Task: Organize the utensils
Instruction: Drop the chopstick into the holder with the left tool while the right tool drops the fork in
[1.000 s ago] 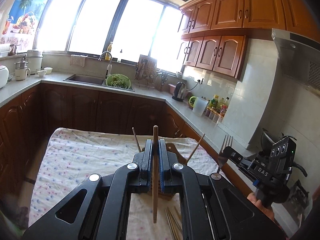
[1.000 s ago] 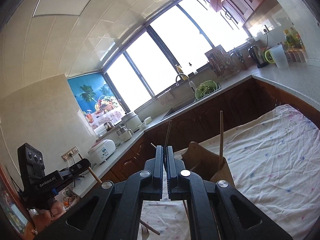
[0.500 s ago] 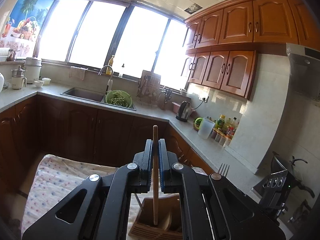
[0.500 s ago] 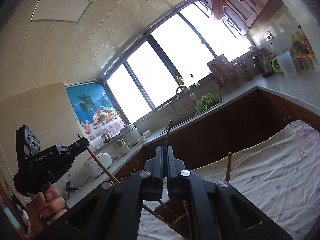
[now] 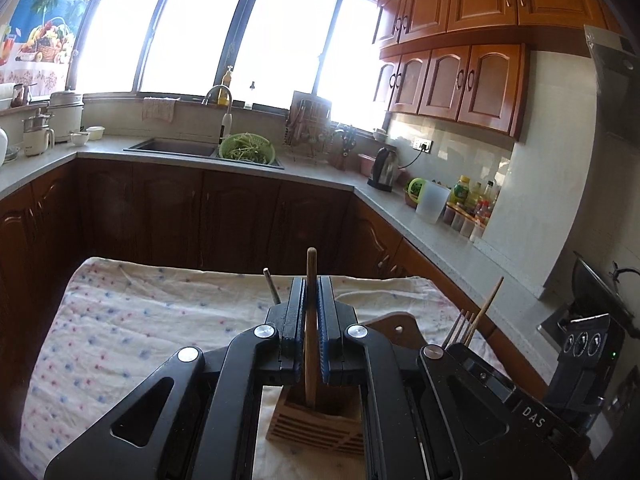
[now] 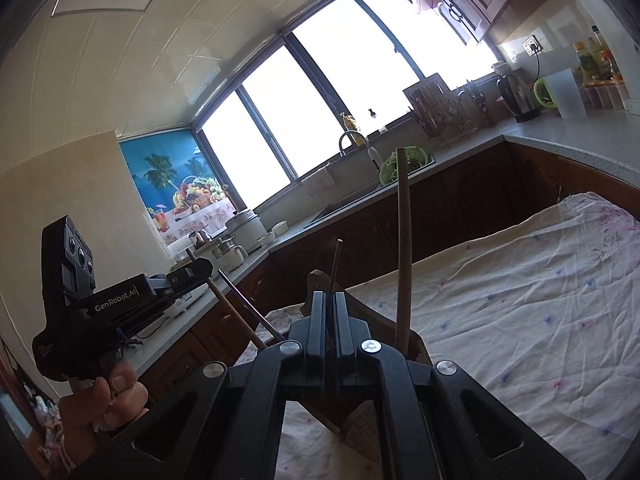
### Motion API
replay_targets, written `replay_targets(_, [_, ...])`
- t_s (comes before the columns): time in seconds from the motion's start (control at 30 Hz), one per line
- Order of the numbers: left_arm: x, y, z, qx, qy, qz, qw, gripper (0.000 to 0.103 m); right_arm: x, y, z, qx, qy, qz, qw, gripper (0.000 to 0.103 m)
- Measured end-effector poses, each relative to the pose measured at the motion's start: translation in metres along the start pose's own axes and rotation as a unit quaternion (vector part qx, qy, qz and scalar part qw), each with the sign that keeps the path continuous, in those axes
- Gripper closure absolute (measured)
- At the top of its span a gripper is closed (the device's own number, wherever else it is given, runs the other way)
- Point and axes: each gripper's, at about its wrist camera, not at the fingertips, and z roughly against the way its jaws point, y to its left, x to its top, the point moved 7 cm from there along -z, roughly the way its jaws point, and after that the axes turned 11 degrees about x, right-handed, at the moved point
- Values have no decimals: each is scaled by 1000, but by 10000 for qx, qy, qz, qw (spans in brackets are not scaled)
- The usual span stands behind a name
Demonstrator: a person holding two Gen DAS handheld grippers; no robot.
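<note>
My left gripper [image 5: 311, 304] is shut on a wooden stick [image 5: 310, 332] held upright, and the stick's lower end reaches into the wooden utensil holder [image 5: 316, 428] right below. Between the fingers of my shut right gripper [image 6: 330, 308] is a thin metal fork [image 6: 335, 268]; its tines [image 5: 460, 322] show at the right of the left wrist view. The holder [image 6: 416, 346] sits just under the right gripper. A tall wooden stick [image 6: 402, 240] and a thin metal rod [image 5: 272, 286] stand in it. In the right wrist view the left gripper [image 6: 192, 270] is at the left.
The holder stands on a table under a flowered cloth [image 5: 140, 320] [image 6: 520, 300]. Dark wood cabinets and a grey counter [image 5: 420, 232] with a sink, a green colander [image 5: 246, 152], a kettle and bottles ring the table. A hand [image 6: 116, 396] grips the left tool.
Both grippers have sunk toward the holder, each keeping its utensil. The held wooden stick's lower end has gone from above the cloth to inside the holder.
</note>
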Motion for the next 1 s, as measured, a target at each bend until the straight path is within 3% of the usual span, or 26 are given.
replay_targets(0.17, [-2,4,3,7,12,-13,10000,98,-11,-9,2,-181,279,-57,9994,100])
replay_targets(0.5, [-4,13,-2,132,207,46,9997,97,-7,-10,2,-235,389,-139,9989,100])
replay_targets(0.7, [-7,15,-4,139,360,44,9992,94,-3,-6,4,-246,360,-183,9989,94])
replay_targets(0.73, [-8,15,-4,158,384,40,9991,87,-2,-4,5,-256,351,-179,9989,93])
replay_targets(0.83, [-9,17,2,213,359,85,9991,52,2,1,13,-271,275,-169,9991,84])
replay_targets(0.87, [-9,18,5,261,345,86,9990,50,3,2,16,-286,237,-176,9992,78])
replay_targets(1.0, [-15,24,16,306,439,117,9985,40,8,9,34,-285,73,-240,9993,72])
